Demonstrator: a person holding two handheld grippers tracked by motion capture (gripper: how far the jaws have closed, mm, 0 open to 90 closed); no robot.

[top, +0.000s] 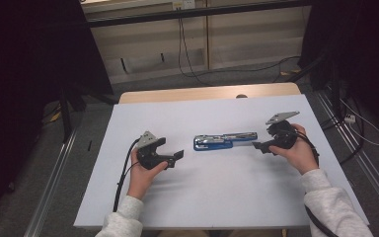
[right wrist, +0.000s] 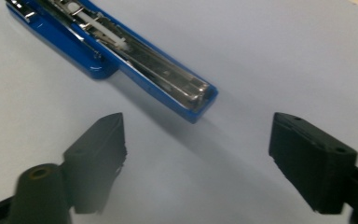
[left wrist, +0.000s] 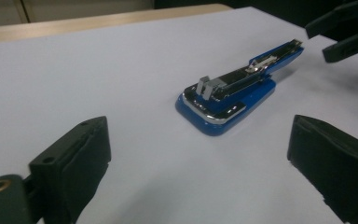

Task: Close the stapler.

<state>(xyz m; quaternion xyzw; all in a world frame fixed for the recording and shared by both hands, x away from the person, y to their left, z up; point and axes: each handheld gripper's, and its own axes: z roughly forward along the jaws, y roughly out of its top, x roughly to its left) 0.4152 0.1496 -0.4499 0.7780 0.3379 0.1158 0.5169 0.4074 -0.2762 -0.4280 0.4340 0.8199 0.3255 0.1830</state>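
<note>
White tabletop [top: 217,197] amid dim, cable-strewn floor [top: 256,74]; blue stapler [top: 222,141] between two gaping, empty tools.

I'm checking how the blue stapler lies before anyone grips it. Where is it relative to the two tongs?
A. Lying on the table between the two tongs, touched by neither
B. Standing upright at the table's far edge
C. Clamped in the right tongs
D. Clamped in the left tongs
A: the blue stapler lies flat on the white table, with the left tongs and right tongs open on either side, short of it.
</note>
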